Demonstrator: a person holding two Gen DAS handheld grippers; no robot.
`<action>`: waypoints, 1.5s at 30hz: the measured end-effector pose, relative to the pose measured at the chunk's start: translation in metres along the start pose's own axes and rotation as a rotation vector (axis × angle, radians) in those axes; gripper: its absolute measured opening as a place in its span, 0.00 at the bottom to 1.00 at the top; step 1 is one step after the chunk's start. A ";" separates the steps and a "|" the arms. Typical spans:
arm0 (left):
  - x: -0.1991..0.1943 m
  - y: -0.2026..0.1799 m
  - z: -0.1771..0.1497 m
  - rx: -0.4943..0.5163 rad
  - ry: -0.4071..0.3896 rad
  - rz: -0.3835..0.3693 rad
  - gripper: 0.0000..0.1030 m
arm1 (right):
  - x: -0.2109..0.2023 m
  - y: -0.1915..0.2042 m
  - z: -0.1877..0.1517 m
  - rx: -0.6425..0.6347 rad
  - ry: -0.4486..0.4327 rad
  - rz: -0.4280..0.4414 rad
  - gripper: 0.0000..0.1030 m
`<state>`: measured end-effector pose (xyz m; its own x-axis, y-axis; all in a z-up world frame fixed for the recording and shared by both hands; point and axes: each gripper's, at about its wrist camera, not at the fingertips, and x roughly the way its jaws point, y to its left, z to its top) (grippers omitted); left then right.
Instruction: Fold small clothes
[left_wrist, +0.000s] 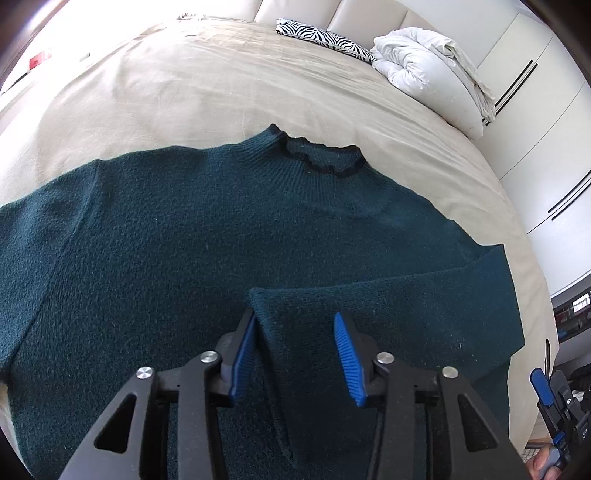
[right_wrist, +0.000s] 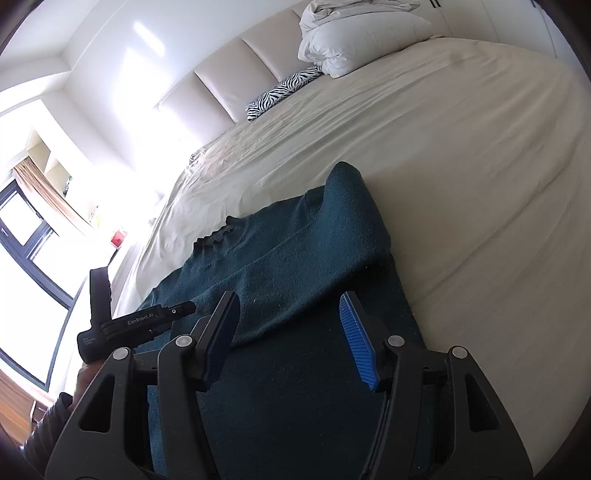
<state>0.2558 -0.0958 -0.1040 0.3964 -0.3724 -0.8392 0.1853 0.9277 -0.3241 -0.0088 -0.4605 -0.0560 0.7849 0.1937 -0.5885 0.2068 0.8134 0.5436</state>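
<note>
The teal sweater (left_wrist: 166, 258) lies flat on the bed (left_wrist: 184, 92); one sleeve (left_wrist: 369, 295) is folded in, the rest unfolded; left gripper (left_wrist: 295, 354) straddles the cuff, jaws part-open; right gripper (right_wrist: 295, 339) open, empty.

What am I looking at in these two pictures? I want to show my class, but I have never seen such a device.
A person holds a two-fingered black gripper with blue pads in each hand; a camera on each looks along its fingers. One picture comes from the left gripper, the other from the right gripper. A dark teal knitted sweater lies flat on a bed with a beige sheet, one sleeve folded across its body. Both grippers are open above the sweater, holding nothing. A white duvet and a zebra-striped pillow lie at the head.
</note>
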 end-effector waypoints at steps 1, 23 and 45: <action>-0.001 0.002 0.001 -0.001 -0.001 0.003 0.28 | 0.001 0.000 0.000 0.000 0.000 -0.003 0.53; -0.043 0.059 0.013 -0.044 -0.205 0.074 0.08 | 0.031 -0.004 0.061 -0.020 0.002 -0.139 0.54; -0.023 0.049 0.004 0.004 -0.248 0.032 0.08 | 0.208 -0.048 0.141 0.044 0.271 -0.216 0.02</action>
<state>0.2591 -0.0422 -0.0990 0.6103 -0.3381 -0.7164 0.1720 0.9393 -0.2968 0.2265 -0.5364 -0.1203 0.5380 0.1626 -0.8271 0.3808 0.8285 0.4106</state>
